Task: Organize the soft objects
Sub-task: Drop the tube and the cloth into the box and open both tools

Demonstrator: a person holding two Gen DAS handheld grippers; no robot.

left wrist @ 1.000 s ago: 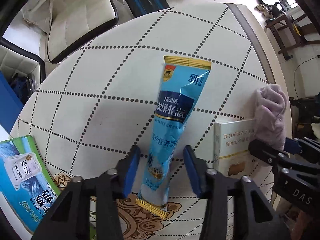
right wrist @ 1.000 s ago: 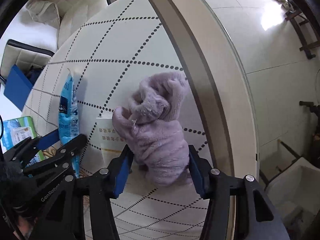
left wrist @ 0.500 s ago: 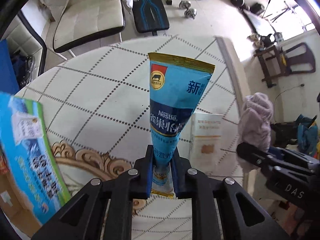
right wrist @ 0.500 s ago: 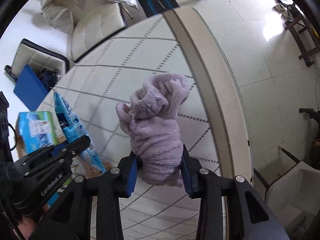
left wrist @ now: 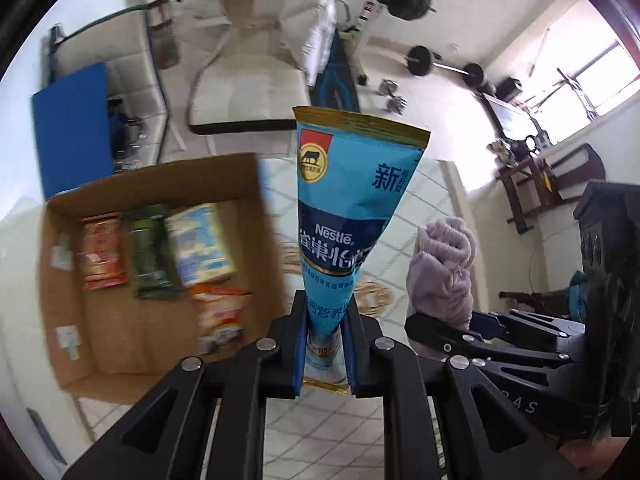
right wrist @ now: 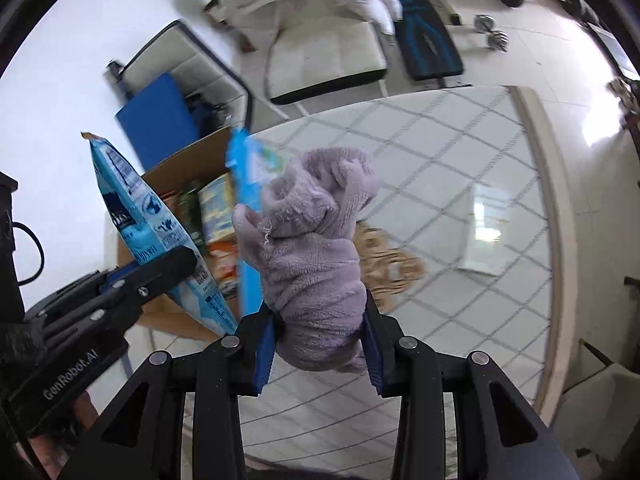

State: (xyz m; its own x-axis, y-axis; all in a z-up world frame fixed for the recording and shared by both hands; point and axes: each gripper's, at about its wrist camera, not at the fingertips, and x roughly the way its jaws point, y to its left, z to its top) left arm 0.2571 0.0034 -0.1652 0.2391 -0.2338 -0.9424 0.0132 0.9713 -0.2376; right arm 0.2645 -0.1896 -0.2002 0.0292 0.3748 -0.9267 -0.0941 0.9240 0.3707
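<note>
Both grippers loaded. My left gripper point(left wrist: 325, 350) is clamped on the bottom end of a tall light-blue foil milk-powder pouch with gold seals point(left wrist: 348, 216); pouch runs from lower centre of the left-wrist frame up to centre, top seal free. My read: light, skin crinkly and slick, contents shift, so it will hinge at the pinch and swing; a grip just above the bottom seal, as here, looks right, and squeezing harder would only crease the foil. The pads point(left wrist: 297, 344) sit flat on both faces, the bottom gold seal poking out just below them. My right gripper point(right wrist: 318, 346) is clenched around the lower end of a lilac fleece plush bundle point(right wrist: 312, 248), centre of the right-wrist frame. Judged very light, compressible and grippy with no breakage risk; it bulges between the pads point(right wrist: 265, 350) and its upper folds flop loose above them. A mid-bulk pinch holds better than one on a loose fold. A thin blue-edged flat pack point(right wrist: 246, 216) shows just left of the plush; can't tell if it's touching or caught. An open brown cardboard box point(left wrist: 160, 364) with several snack packets point(left wrist: 152, 252) in it lies in the left half of the left-wrist frame, well below both loads. The diamond-patterned white table point(right wrist: 460, 152) is behind the plush, right half of the frame. Nothing touching the box yet.
</note>
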